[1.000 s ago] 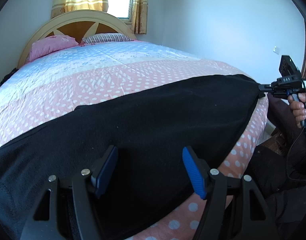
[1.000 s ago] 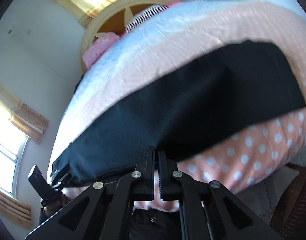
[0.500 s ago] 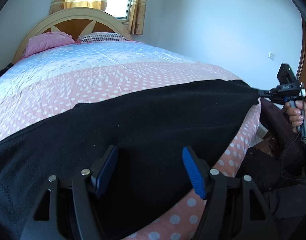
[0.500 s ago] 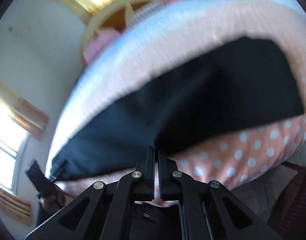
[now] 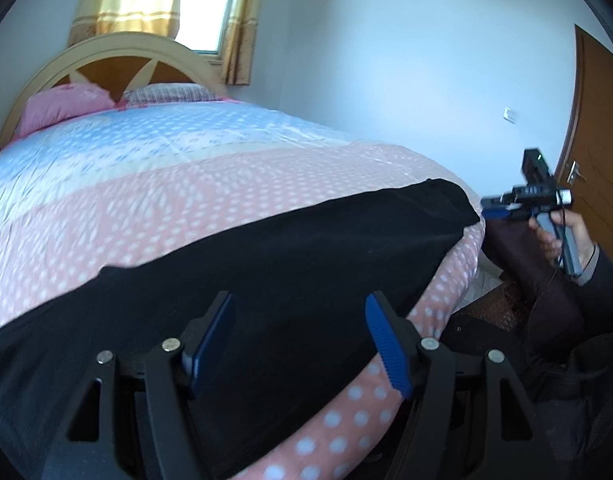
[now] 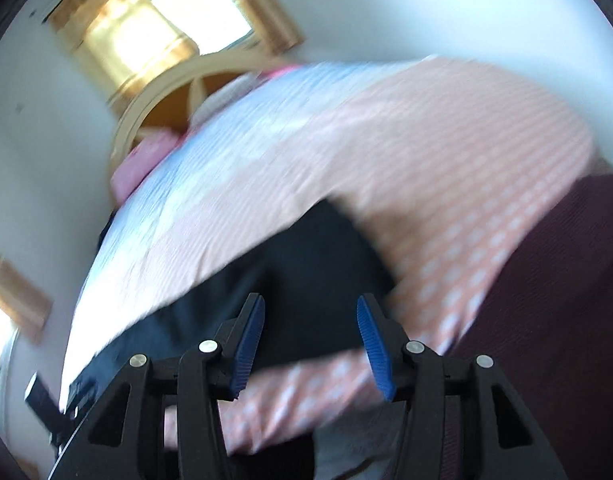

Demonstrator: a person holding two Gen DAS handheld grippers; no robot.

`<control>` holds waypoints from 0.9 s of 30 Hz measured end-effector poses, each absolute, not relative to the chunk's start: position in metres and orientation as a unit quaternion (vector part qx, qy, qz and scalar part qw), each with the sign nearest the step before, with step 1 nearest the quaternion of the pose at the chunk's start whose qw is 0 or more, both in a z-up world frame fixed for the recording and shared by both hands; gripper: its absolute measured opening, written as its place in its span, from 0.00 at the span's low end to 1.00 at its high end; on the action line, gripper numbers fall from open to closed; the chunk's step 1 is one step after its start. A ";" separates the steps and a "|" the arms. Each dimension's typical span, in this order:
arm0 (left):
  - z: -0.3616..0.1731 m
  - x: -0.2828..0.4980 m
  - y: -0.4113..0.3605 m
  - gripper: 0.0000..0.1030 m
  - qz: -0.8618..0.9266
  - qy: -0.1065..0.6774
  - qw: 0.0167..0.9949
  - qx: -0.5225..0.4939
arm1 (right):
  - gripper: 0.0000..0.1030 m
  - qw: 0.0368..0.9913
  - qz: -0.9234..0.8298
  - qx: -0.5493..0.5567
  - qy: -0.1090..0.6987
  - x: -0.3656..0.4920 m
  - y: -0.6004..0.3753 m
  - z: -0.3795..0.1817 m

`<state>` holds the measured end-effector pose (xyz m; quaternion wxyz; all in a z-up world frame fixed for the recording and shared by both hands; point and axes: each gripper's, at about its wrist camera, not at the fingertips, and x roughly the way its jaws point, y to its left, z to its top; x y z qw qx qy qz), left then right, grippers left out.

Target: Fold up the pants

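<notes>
Black pants (image 5: 274, 280) lie flat along the near edge of the bed, stretched from lower left to a corner at the right. My left gripper (image 5: 298, 340) is open and empty just above the pants. My right gripper (image 6: 308, 340) is open and empty, off the pants' right end; it also shows in the left wrist view (image 5: 494, 206), a little apart from the pants' corner. The pants appear blurred in the right wrist view (image 6: 298, 280).
The bed has a pink and blue dotted cover (image 5: 186, 184), pillows (image 5: 62, 108) and a curved headboard (image 5: 118, 52). A brown door (image 5: 594, 152) stands at the right. The person's dark clothing (image 5: 546, 320) is beside the bed's corner.
My right gripper opened, let go of the pants' end and pulled back to the right. The pants' corner dropped onto the bed. My left gripper stayed open.
</notes>
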<state>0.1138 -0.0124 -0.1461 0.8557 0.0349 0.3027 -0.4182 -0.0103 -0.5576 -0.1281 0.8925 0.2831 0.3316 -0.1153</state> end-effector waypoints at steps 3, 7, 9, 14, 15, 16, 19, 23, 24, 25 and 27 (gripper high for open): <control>-0.157 0.121 -0.028 0.68 -0.416 0.315 0.853 0.034 | 0.49 0.885 -0.131 0.304 0.327 0.008 -0.585 -0.133; -0.171 0.127 -0.036 0.68 -0.396 0.341 0.852 0.025 | 0.49 0.871 -0.112 0.327 0.348 0.042 -0.611 -0.146; -0.174 0.126 -0.037 0.68 -0.390 0.347 0.853 0.024 | 0.43 0.861 -0.090 0.347 0.360 0.055 -0.616 -0.154; -0.175 0.127 -0.035 0.70 -0.382 0.356 0.852 0.021 | 0.12 0.853 -0.060 0.327 0.403 0.080 -0.601 -0.163; -0.175 0.126 -0.036 0.72 -0.382 0.357 0.852 0.027 | 0.06 0.856 -0.063 0.315 0.405 0.082 -0.598 -0.161; -0.176 0.125 -0.039 0.73 -0.382 0.357 0.852 0.037 | 0.06 0.861 -0.064 0.305 0.403 0.082 -0.594 -0.158; -0.177 0.121 -0.047 0.77 -0.379 0.351 0.854 0.063 | 0.04 0.889 -0.067 0.273 0.362 0.077 -0.581 -0.137; -0.178 0.119 -0.046 0.77 -0.379 0.346 0.855 0.071 | 0.04 0.923 -0.066 0.231 0.301 0.068 -0.567 -0.106; -0.178 0.120 -0.045 0.77 -0.380 0.346 0.855 0.068 | 0.05 0.928 -0.071 0.220 0.294 0.071 -0.566 -0.106; -0.178 0.121 -0.043 0.77 -0.382 0.347 0.854 0.064 | 0.05 0.927 -0.077 0.214 0.298 0.075 -0.570 -0.107; -0.178 0.122 -0.042 0.77 -0.384 0.347 0.854 0.060 | 0.21 0.912 -0.111 0.209 0.335 0.088 -0.581 -0.127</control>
